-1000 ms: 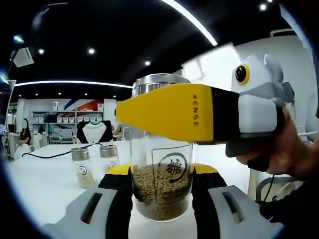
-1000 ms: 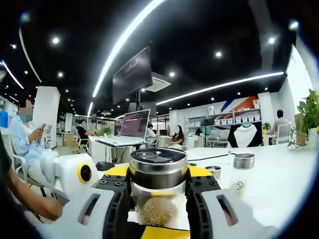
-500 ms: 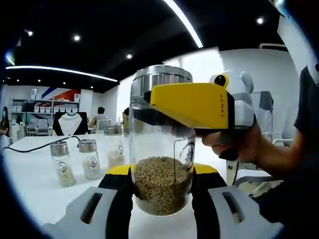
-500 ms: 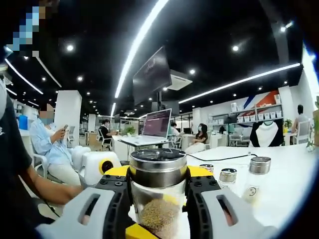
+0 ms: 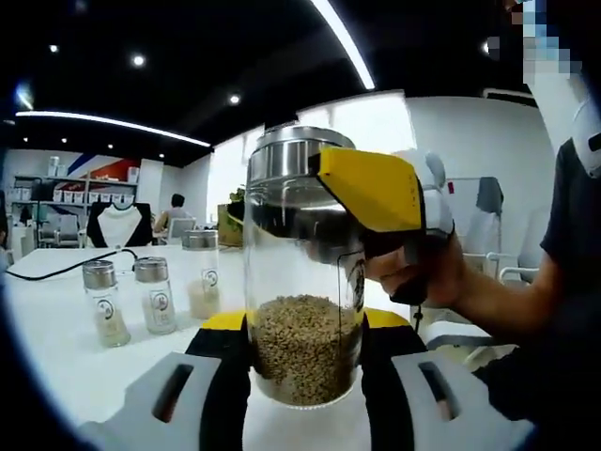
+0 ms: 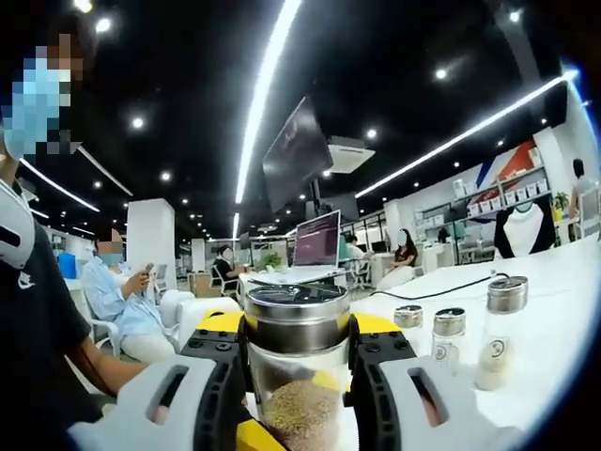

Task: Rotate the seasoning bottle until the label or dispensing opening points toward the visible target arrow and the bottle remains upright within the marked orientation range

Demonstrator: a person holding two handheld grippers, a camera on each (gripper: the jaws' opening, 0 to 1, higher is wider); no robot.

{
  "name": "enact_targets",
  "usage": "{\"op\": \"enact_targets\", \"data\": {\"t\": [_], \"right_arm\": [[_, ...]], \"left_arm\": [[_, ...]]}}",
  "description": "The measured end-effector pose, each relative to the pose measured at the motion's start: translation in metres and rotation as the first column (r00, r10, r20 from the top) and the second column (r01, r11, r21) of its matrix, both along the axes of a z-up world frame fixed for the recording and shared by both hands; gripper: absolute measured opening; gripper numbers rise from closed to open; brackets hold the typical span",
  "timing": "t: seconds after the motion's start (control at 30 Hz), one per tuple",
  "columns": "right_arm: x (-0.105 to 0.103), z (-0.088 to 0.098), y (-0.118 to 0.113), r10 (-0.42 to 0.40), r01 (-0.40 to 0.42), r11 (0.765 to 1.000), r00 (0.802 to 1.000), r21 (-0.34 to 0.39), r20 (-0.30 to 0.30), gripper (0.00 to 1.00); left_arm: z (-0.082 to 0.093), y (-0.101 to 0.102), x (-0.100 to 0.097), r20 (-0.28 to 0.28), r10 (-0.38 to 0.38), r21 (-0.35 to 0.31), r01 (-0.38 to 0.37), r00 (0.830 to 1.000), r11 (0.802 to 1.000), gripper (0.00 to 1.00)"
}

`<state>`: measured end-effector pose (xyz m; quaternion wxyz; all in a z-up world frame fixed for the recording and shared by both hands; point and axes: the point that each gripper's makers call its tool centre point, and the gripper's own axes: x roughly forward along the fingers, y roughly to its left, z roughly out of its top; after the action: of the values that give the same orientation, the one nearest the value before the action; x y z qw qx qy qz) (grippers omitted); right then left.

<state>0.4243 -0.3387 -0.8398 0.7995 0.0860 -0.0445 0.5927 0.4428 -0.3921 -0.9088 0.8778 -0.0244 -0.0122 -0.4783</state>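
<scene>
Turning well means we keep left gripper [image 5: 305, 362] clamped low on seasoning bottle [image 5: 303, 282], right gripper [image 6: 299, 362] clamped on cap, btl upright.

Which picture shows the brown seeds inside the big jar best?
The left gripper view: the seeds fill the big jar's lower part, seen side-on through clear glass between the left gripper jaws. In the right gripper view, the jar's metal lid dominates, and the seeds form a small patch at the bottom edge.
</scene>
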Motion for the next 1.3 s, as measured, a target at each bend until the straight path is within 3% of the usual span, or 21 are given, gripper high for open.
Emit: {"op": "enact_targets", "data": {"t": [0.1,0.23,0.37,0.5,0.8,0.97,1.3], "right_arm": [[0.002,0.006,-0.001,-0.039,0.039,0.999,0.999,0.002,0.017,0.40],[0.009,0.002,0.000,-0.117,0.118,0.992,0.993,-0.036,0.029,0.40],[0.015,0.000,0.001,-0.173,0.174,0.984,0.985,-0.050,0.010,0.40],[0.019,-0.002,0.004,-0.226,0.228,0.969,0.974,-0.093,0.032,0.39],[0.026,-0.012,0.010,-0.312,0.317,0.936,0.948,-0.151,0.059,0.39],[0.030,-0.014,0.008,-0.323,0.325,0.931,0.946,-0.164,0.044,0.39],[0.033,-0.015,0.007,-0.309,0.312,0.934,0.950,-0.171,0.044,0.38]], "left_arm": [[0.005,0.001,0.003,0.012,0.042,-0.021,-0.042,0.999,0.999,0.46],[0.001,0.006,0.011,0.044,0.119,0.023,-0.121,0.992,0.992,0.46],[-0.001,0.008,0.014,0.041,0.154,0.016,-0.155,0.987,0.988,0.46],[-0.003,0.013,0.021,0.062,0.219,0.038,-0.222,0.974,0.974,0.46],[-0.011,0.020,0.028,0.050,0.276,0.055,-0.278,0.960,0.959,0.46],[-0.014,0.019,0.029,0.032,0.262,0.059,-0.263,0.965,0.963,0.46],[-0.015,0.018,0.027,0.004,0.163,0.044,-0.163,0.987,0.986,0.46]]}}
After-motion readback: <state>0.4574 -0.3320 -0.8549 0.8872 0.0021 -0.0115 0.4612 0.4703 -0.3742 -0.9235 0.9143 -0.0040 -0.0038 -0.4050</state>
